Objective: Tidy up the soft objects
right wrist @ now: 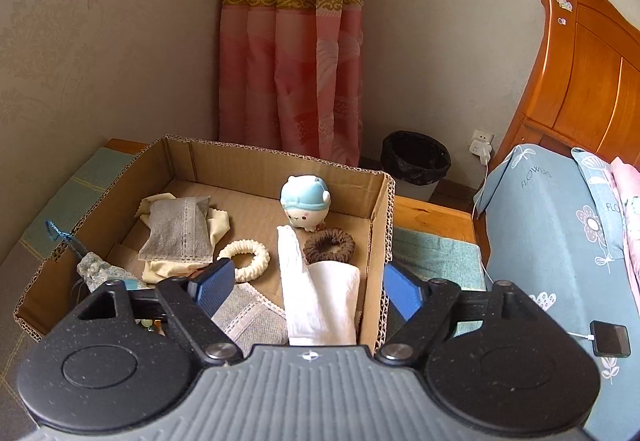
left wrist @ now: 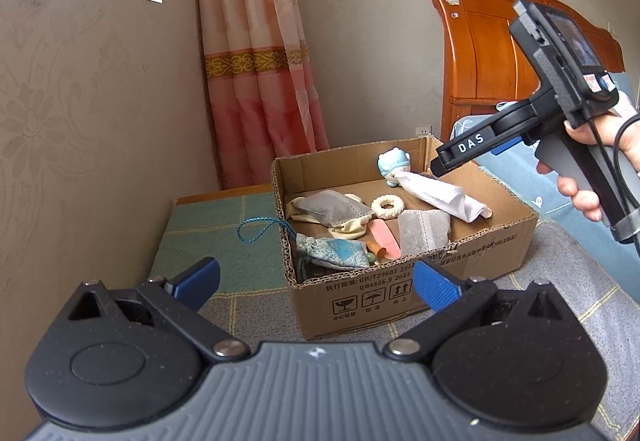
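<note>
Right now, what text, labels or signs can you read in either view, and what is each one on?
"DAS": white letters on the right gripper, on its black finger.
"GB/T29601 2013", "GB4806.9 2023": printed on the cardboard box, near side.
Three handling pictograms with small Chinese captions below: same box side; captions too small to read surely.
Chinese line on the box's right side: too blurred.
"FLOWERS": on the blue pillow.
</note>
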The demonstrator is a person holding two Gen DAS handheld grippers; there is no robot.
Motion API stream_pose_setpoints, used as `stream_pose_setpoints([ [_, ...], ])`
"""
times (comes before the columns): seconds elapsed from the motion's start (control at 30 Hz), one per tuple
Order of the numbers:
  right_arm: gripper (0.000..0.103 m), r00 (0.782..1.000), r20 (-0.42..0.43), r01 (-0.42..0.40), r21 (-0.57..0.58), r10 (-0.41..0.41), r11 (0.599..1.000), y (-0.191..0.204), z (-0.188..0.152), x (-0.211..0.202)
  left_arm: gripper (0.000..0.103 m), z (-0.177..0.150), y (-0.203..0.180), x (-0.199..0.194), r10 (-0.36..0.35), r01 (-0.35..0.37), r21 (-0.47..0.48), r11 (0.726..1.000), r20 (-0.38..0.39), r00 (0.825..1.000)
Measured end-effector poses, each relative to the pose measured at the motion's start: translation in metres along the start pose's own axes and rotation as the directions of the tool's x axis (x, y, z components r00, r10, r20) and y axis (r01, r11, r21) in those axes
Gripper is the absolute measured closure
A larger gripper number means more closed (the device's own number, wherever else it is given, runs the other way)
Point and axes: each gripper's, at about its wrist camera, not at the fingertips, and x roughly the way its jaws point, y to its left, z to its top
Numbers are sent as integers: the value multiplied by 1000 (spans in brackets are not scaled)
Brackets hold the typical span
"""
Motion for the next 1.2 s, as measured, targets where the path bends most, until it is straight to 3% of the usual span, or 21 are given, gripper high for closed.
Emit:
stream_pose_setpoints([
  [0.17, 0, 1000, 17, -18, 5, 18, 1000, 0, -12, -24, 1, 3, 1, 1, -3, 2, -36, 999, -32, 999],
  [0.3, 0, 1000, 11, -22, 17, 22, 1000, 4, -20, -48, 1, 7, 1, 3, 10, -15, -58, 998, -79, 997],
  [0.47, 0, 998, -55, 24, 64, -21, 998, 15, -37, -75, 1, 16, -2, 6, 42, -52, -66, 996, -139, 989],
  [0.73, 0, 996, -51, 73, 103, -68, 992, 34, -73, -116, 1, 25, -16, -2, 57, -64, -40, 997, -164, 985],
  [1.2, 0, 997, -51, 71, 148, -64, 986, 35, -89, -129, 1, 26, -21, -9, 74, -84, -51, 995, -184, 980],
])
